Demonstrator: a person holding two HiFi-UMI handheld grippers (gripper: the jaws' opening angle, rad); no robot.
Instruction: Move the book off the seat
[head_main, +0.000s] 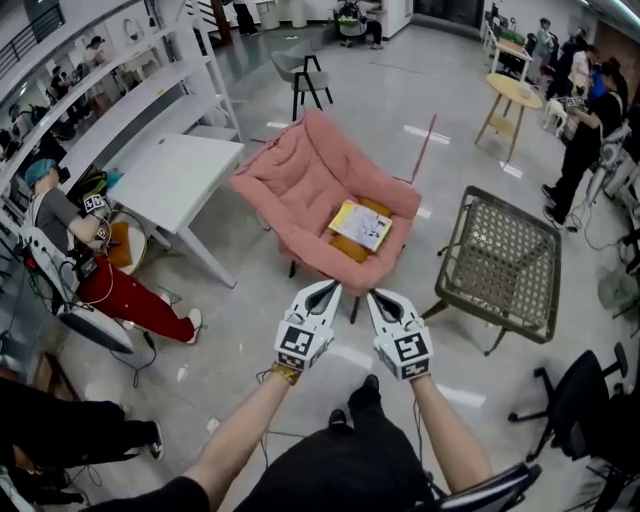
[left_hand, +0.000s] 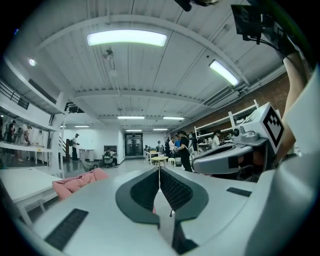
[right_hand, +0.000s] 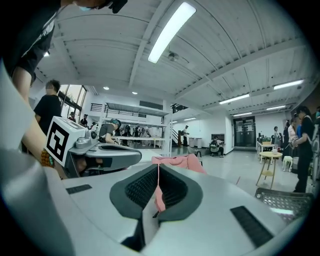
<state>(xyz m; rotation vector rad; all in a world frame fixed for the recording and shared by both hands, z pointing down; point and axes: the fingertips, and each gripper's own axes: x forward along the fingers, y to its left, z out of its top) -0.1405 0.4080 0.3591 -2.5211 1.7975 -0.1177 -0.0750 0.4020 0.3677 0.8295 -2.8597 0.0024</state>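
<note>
The book (head_main: 361, 225) lies flat on the pink chair (head_main: 300, 185) seat, its long axis slanting across. It is ahead of the left gripper (head_main: 328, 289) and right gripper (head_main: 376, 296), apart from both. Both grippers are closed and empty.

The print on the book (head_main: 361, 224) was too small to read. The book covered most of a yellow-orange object (head_main: 350, 248) beneath it, and what that was could not be told. The pink chair (head_main: 300, 185) hid nearly all of its own legs. In the left gripper view the left claw (left_hand: 159, 169) blocked everything of that chair but a pink strip at the left. In the right gripper view the right claw (right_hand: 158, 167) hid all but its top edge. A black office chair (head_main: 580, 400) was cut off by the right edge, and a person's dark-trousered legs (head_main: 75, 435) by the left. The people far down the hall were too small to tell apart.
</note>
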